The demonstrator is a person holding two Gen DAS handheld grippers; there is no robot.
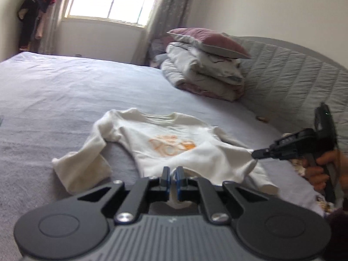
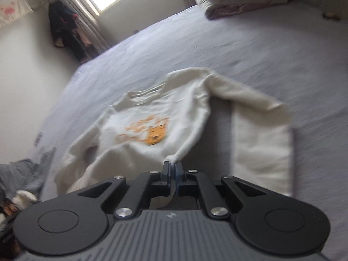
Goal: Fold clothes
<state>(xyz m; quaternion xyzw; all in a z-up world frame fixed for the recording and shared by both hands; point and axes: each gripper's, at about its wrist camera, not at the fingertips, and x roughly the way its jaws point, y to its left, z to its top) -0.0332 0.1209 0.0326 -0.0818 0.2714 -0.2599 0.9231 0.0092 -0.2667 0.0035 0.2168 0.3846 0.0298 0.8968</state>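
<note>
While the cream long-sleeved cotton sweatshirt with an orange print is lying face up on the lilac-grey bed, both tools are pinching its bottom hem. The left hand-held gripper is clamping one hem corner, and the right hand-held gripper is clamping the other, each closed tight on fabric. The garment's long axis is running straight away from both grippers, collar farthest, so the hem probably needs carrying forward over the print toward the collar; neither hand is sitting nearer.
</note>
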